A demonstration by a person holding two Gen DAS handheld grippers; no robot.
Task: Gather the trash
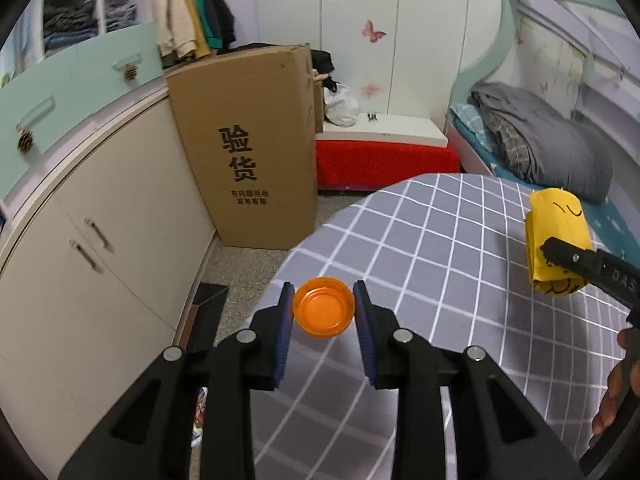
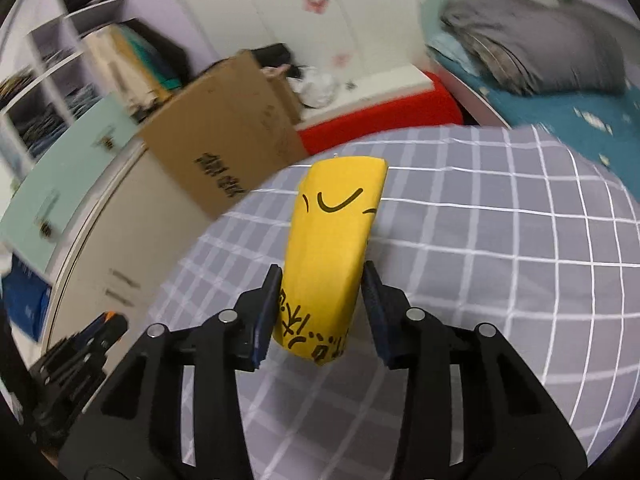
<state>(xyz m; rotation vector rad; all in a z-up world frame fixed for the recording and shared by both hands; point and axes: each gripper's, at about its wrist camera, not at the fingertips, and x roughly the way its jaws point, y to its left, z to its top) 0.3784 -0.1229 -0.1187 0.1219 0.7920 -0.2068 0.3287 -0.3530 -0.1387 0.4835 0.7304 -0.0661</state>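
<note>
Two pieces of trash held at once above a grey checked counter (image 1: 440, 240). The left gripper (image 1: 324, 306) has its jaws drawn narrow on an orange cap (image 1: 324, 307), which sits between the blue pads (image 1: 283, 328), open side toward the camera, touching both. The right gripper (image 2: 322, 308) is closed round the lower part of a yellow paper roll (image 2: 334, 248); the roll's upper end projects well beyond the jaws and curves slightly. In the left wrist view the roll (image 1: 554, 236) appears at far right, with one black finger across it.

Both grippers point forward and down over the counter; the right-wrist view is tilted and its background smeared. Part of a hand (image 1: 618, 392) shows at the right edge of the left view.

No bin is identifiable in either view; a tall cardboard box (image 1: 248, 148) stands on the floor beyond the counter. For the carry, keep the cap level so that it does not pivot out, and avoid crushing the roll, which looks soft.
</note>
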